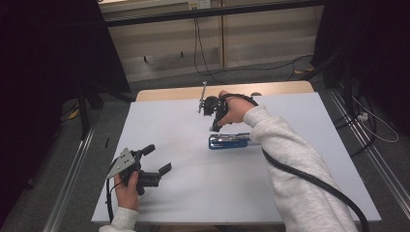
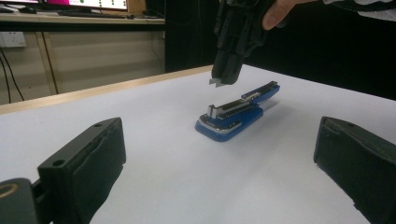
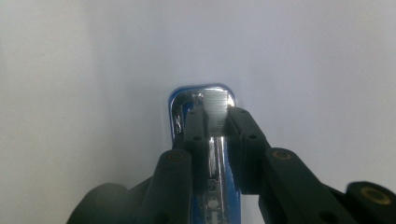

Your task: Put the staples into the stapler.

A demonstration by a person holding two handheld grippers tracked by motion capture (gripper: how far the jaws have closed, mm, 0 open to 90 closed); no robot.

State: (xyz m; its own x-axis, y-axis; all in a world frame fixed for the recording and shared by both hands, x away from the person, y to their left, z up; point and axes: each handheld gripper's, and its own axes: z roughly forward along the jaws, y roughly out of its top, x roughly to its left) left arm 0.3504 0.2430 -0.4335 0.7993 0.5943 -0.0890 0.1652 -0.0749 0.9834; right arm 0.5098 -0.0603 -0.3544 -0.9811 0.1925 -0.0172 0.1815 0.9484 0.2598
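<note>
Hovering just above the blue stapler [image 2: 238,112], the right gripper [image 2: 219,82] pinches a small strip of staples [image 3: 219,109] between nearly closed jaws. The stapler lies opened flat, its channel below apparently empty, though glare hides much. The strip is light, brittle, slippery; grip its flat sides. The left gripper [image 1: 157,159] waits nearer the person, open, holding nothing.
</note>
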